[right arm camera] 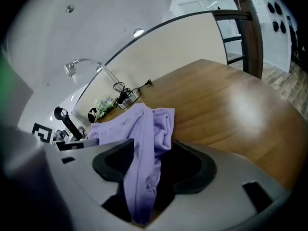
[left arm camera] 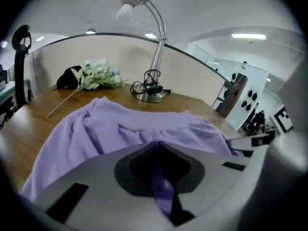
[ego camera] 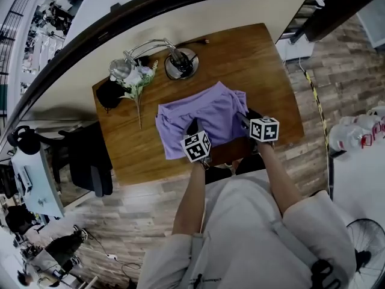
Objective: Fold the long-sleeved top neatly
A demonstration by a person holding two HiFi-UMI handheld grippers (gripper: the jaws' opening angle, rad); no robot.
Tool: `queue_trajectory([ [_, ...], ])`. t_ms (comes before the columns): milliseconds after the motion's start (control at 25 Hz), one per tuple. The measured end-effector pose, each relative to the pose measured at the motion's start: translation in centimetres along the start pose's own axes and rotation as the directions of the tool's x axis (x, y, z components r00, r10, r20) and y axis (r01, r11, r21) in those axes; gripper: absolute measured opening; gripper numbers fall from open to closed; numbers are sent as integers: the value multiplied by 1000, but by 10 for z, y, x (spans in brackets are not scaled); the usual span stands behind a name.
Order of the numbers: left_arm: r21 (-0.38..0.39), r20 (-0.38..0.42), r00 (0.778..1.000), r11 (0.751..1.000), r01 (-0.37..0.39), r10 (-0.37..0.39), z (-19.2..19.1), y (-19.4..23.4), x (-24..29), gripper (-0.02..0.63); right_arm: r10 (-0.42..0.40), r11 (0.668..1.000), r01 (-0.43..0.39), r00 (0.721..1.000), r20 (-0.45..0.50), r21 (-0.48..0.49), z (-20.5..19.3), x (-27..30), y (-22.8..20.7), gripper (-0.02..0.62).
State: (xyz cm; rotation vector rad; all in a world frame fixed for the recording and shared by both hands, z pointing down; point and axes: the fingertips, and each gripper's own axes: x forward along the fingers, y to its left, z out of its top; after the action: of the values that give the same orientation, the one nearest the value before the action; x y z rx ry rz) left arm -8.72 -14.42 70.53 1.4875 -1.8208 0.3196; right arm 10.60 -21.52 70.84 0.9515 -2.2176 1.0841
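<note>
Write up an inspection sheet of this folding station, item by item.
Surface: wooden table, brown, no spills seen.
Job's things: purple top, crumpled and not yet folded, near the table's front edge.
Clutter: desk lamp, flower sprig and a black object at the far side.
Grippers: left tool shut on the top's fabric; right tool open, fabric draped between its jaws.
Cables: lamp cord coiled at the lamp's base.
Surroundings: curved partition, plank floor, dark chair.
</note>
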Motion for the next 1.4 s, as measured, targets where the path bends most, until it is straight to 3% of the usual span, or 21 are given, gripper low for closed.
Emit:
queue_trajectory([
  [160,-71,-32,999,997,16,-18,-7,2,10,34,-59,993,56,998,-28,-102,-6,5,0,256],
  [280,-51,-28,1000,999,-1,0,-8,2,10,34,-60,992,55,997,-41,-113,-8,6,3,252],
  [400,-20,-17,1000,999,-26,26,-8,1,10,34,-16,996,11,998,-57,-89,-11,9,10,204],
  [560,-6,-10,999,999,-41,41,-7,2,10,34,-36,989,27,998,-60,-147,-12,12,10,170],
  [800,11,-5,999,999,-51,51,-8,1,9,34,26,995,-34,995,-93,-91,-14,12,13,78],
  [1080,-12,-30,999,999,-32,32,-8,1,7,34,90,996,-91,993,-80,-2,-9,3,21,64],
  [1200,-35,-74,997,999,15,-17,-3,1,6,34,101,995,-100,992,-70,13,-3,-2,28,63],
  [1400,12,-58,994,996,91,-90,15,4,-15,34,148,989,-149,987,-57,-14,0,-5,43,64],
])
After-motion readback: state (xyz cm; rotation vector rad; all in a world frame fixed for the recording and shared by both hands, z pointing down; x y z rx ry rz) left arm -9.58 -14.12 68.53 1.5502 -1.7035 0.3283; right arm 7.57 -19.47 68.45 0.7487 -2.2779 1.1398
